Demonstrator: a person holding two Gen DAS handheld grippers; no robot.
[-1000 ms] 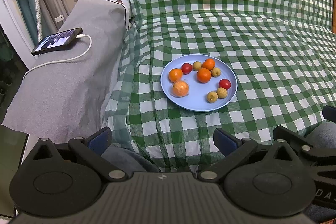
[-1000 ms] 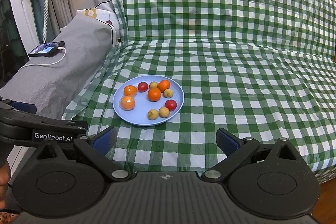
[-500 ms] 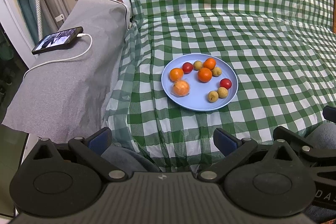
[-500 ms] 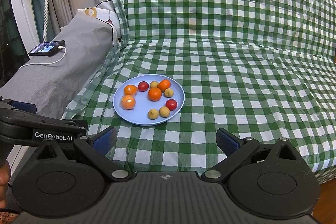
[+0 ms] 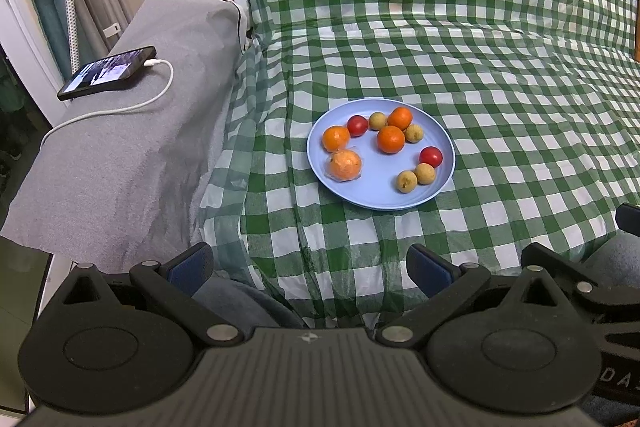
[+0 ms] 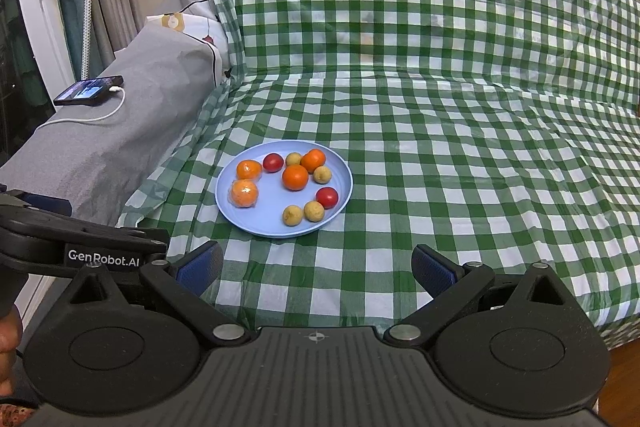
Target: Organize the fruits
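Note:
A light blue plate (image 5: 376, 195) (image 6: 260, 223) sits on the green checked cloth. It holds several oranges (image 5: 391, 139) (image 6: 295, 177), one wrapped in clear plastic (image 5: 345, 165) (image 6: 244, 193), two red tomatoes (image 5: 431, 156) (image 6: 327, 197) and several small tan fruits (image 5: 407, 181) (image 6: 293, 215). My left gripper (image 5: 310, 269) is open and empty, well short of the plate. My right gripper (image 6: 318, 269) is open and empty, also short of the plate. The left gripper's body shows at the left edge of the right wrist view (image 6: 80, 239).
A grey cushion (image 5: 120, 147) (image 6: 100, 147) lies left of the plate, with a black phone (image 5: 107, 72) (image 6: 89, 90) and white cable on it. The checked cloth (image 5: 500, 87) runs up a backrest behind. Curtains and a white frame stand at far left.
Both views have shifted only slightly; the plate sits a touch higher in the frame. Both grippers stay open and empty.

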